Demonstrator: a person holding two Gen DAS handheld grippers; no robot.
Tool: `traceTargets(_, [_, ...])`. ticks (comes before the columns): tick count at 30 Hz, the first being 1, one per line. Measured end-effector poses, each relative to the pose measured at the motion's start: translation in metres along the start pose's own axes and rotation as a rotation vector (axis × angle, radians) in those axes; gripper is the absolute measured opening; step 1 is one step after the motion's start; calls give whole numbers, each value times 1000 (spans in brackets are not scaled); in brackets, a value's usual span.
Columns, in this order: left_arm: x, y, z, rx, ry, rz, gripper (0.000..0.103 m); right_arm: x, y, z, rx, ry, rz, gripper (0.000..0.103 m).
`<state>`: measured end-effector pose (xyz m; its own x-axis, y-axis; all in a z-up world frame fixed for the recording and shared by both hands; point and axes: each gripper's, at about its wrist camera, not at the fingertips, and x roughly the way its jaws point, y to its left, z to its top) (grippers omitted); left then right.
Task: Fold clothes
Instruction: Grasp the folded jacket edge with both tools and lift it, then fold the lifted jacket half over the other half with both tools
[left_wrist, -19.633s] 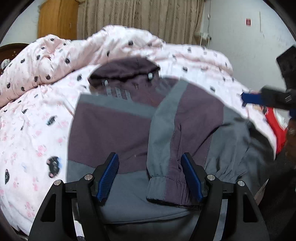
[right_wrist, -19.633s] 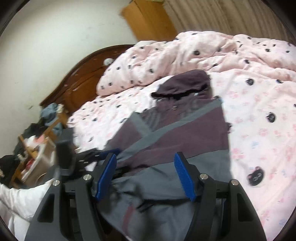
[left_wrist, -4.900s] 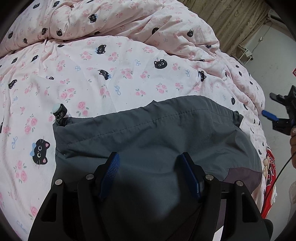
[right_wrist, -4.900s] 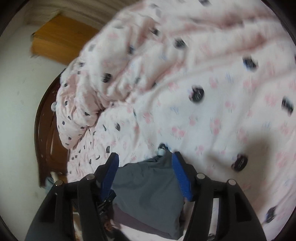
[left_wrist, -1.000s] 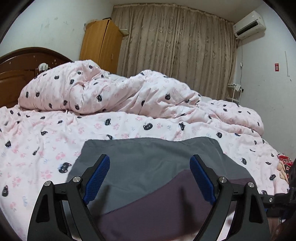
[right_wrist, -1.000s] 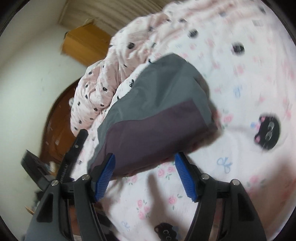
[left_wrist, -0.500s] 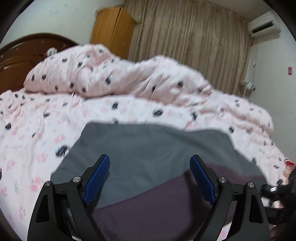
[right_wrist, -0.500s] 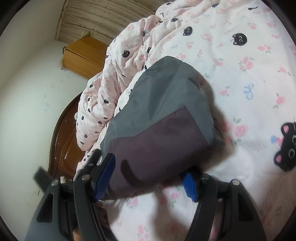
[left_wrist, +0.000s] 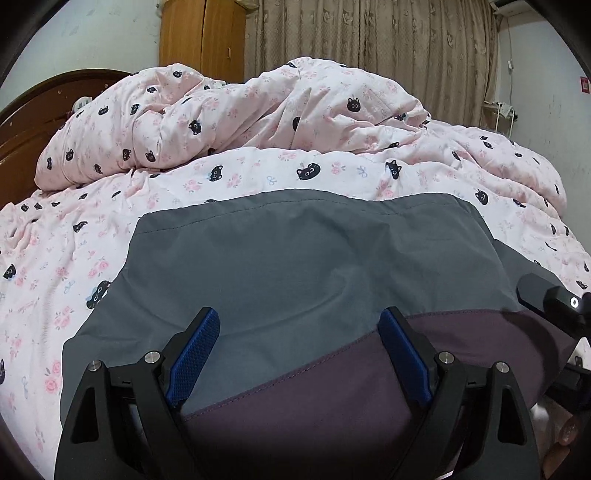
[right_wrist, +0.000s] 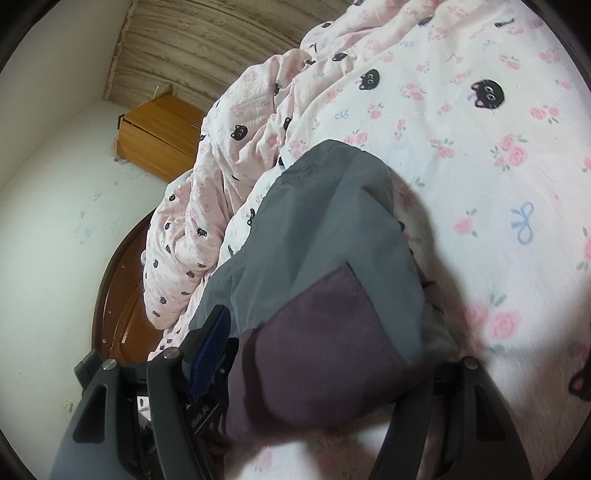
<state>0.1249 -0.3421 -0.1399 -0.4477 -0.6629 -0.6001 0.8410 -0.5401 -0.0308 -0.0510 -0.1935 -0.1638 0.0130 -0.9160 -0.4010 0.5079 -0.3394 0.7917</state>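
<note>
A folded jacket (left_wrist: 295, 266), grey with a purple panel at the near side, lies flat on the pink cat-print bed (left_wrist: 55, 277). My left gripper (left_wrist: 299, 354) is open just above its near edge, with both blue pads over the fabric. Part of the right gripper (left_wrist: 554, 306) shows at the jacket's right end. In the right wrist view the jacket (right_wrist: 332, 258) fills the gap of my right gripper (right_wrist: 328, 350), which is open. Its left blue pad (right_wrist: 210, 347) is visible, and the fabric hides the right fingertip.
A bunched pink quilt (left_wrist: 258, 110) is heaped at the far side of the bed, in front of a dark wooden headboard (left_wrist: 44, 96). A wooden wardrobe (left_wrist: 203, 37) and beige curtains (left_wrist: 369, 48) stand behind. Flat bedding (right_wrist: 498, 147) lies right of the jacket.
Both grippers have come closer to the folded jacket. The right gripper has slid in at the jacket's end, so fabric now covers its right fingertip. The jacket stays folded in place.
</note>
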Motion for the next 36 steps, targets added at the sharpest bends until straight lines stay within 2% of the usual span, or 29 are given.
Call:
traceTargets(2, [-1, 1, 0, -4, -1, -4, 86, 0, 2, 0, -20, -6, -1, 40])
traceTargets(8, [-13, -1, -8, 23, -20, -1, 86, -4, 8, 0, -66, -11, -2, 29])
traceTargets(14, [-42, -10, -26, 35, -106, 22, 86, -6, 23, -3, -163, -14, -28, 28])
traceTargets(17, [-34, -14, -30, 69, -73, 31, 86, -7, 30, -5, -205, -15, -41, 28])
traceTargets(20, [-26, -11, -28, 55, -28, 8, 87, -7, 36, -7, -247, -17, -54, 28])
traceTargets(25, [-29, -11, -29, 44, -35, 1, 87, -10, 60, -13, -396, -22, -92, 26])
traceTargets(28, [-35, -3, -27, 14, -39, -36, 86, -11, 79, -18, -508, -21, -122, 25])
traceTargets(30, [-41, 7, -20, -24, -40, -74, 86, -13, 92, -21, -581, -26, -156, 23])
traceTargets(33, [-41, 23, 5, -80, -58, -91, 86, -18, 102, -23, -630, -32, -179, 23])
traceTargets(34, [-36, 28, 16, -92, -35, -109, 86, -19, 103, -23, -643, -32, -186, 23])
traceTargets(36, [-12, 35, 36, -105, 79, -169, 86, -18, 107, -27, -673, -31, -205, 23])
